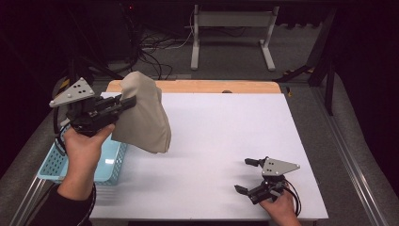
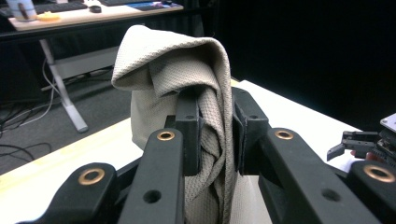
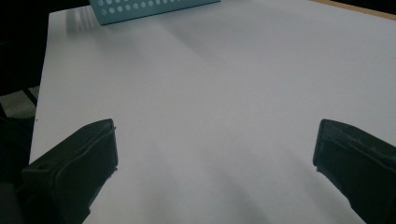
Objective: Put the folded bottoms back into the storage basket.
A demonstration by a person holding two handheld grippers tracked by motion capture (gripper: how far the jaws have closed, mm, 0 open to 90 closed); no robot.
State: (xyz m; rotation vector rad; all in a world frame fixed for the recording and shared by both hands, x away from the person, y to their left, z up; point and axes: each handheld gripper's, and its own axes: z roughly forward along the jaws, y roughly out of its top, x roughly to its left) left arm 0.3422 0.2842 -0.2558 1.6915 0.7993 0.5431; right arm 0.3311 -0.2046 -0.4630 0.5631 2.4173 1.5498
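Near the person, right of the light blue plastic basket with holes (image 1: 110, 165), the right gripper (image 1: 249, 176) rests on the white table (image 1: 221, 136), jaws wide apart and empty. Just above the basket, the left gripper (image 1: 127, 102) pinches the soft beige folded cloth (image 1: 146, 115), lifted up. Dropping it in looks left to do.

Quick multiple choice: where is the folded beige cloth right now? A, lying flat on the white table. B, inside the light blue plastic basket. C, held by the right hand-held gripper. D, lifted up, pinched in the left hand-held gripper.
D: the folded beige cloth hangs above the white table, pinched between the jaws of the left hand-held gripper, while the right hand-held gripper stands open and empty.
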